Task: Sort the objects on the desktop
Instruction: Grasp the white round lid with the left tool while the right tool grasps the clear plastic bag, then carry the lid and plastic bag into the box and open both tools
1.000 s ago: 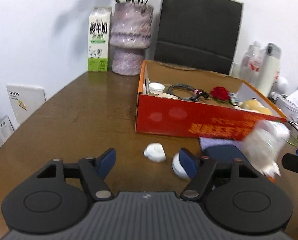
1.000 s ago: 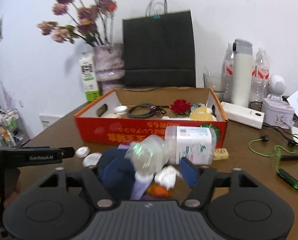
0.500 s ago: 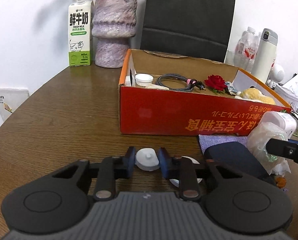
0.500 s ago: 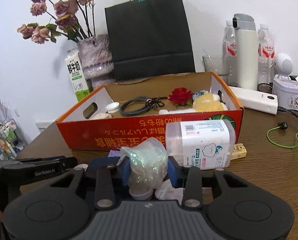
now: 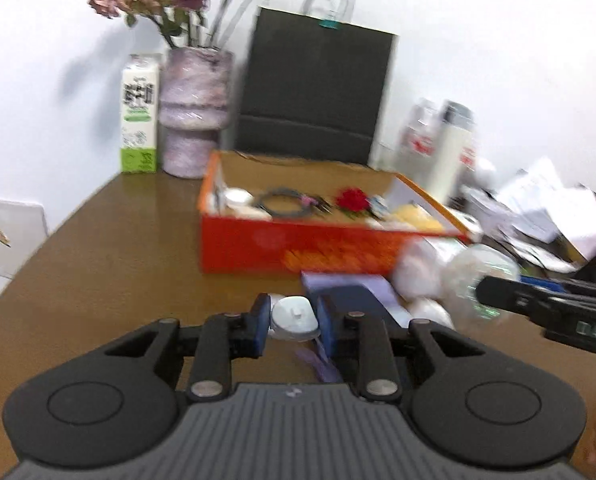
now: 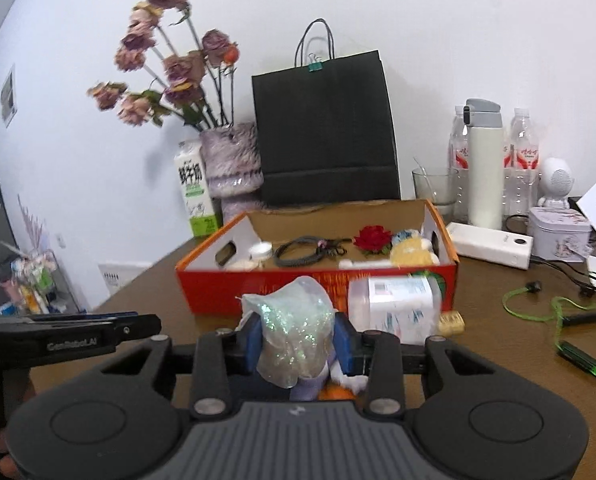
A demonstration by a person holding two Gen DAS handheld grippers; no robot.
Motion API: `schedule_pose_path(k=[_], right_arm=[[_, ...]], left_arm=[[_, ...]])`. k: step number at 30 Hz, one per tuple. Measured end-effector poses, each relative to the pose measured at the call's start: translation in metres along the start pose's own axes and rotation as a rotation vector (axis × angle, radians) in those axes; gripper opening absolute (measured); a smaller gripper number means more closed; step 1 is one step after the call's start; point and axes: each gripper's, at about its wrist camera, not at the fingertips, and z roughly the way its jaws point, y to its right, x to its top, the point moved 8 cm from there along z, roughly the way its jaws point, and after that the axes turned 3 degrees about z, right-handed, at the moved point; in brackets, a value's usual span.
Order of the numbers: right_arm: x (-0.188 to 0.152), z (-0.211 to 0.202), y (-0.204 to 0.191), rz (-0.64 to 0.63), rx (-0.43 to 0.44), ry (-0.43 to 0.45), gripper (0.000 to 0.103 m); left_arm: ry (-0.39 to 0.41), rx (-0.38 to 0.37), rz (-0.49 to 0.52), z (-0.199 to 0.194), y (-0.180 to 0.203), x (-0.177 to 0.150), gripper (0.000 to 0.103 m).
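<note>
Two grippers each have hold of something small above the brown table (image 5: 110, 264). The left gripper (image 5: 292, 322) has its blue pads drawn in close and pressed on a white cap (image 5: 294, 314), a rounded, slightly flattened piece with a small nub on top. The right gripper (image 6: 298, 338) is narrowed onto a glittery bag (image 6: 296, 334): clear, crinkled plastic, sparkling green and white, bulging above the pads and hanging below them. Both things are held in front of the red box (image 6: 318, 280), on its near side.

The right wrist view is sharp and shows the inside of the box: a coiled black cable (image 6: 302, 250), a red rose (image 6: 374, 238), a yellow soft toy (image 6: 412, 252) and a small white tub (image 6: 260, 250). A clear plastic jar (image 6: 394, 308) with a printed label lies on its side against the box front. This view alone shows the green cord (image 6: 546, 306) on the table to the right, and a glass (image 6: 434, 188).

The left wrist view is blurred. It shows a dark blue pouch (image 5: 358, 300) on a lilac cloth (image 5: 346, 280) just beyond the cap, and a pile of papers (image 5: 546, 216) at the right. The right gripper comes in from the right edge there, the bag at its tip only a pale smear.
</note>
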Motion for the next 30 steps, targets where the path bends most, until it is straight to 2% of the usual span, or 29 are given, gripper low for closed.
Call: schedule_pose_path(k=[6, 9, 14, 22, 30], right_arm=[[-0.048, -0.038, 0.002, 0.012, -0.016, -0.069, 0.035], [-0.070, -0.059, 0.006, 0.018, -0.031, -0.094, 0.035], [-0.095, -0.091, 0.006, 0.034, -0.036, -0.100, 0.035], [-0.099, -0.115, 0.010, 0.092, -0.013, -0.070, 0.035], [-0.084, -0.120, 0.009, 0.081, -0.007, -0.042, 0.035]], left_arm=[[-0.029, -0.039, 0.005, -0.037, 0.028, -0.040, 0.026], [-0.046, -0.029, 0.006, -0.052, 0.033, -0.059, 0.026], [-0.066, -0.034, -0.014, -0.074, 0.040, -0.084, 0.026], [-0.045, -0.030, 0.017, -0.093, 0.049, -0.091, 0.026], [-0.009, -0.040, 0.016, -0.097, 0.050, -0.076, 0.026]])
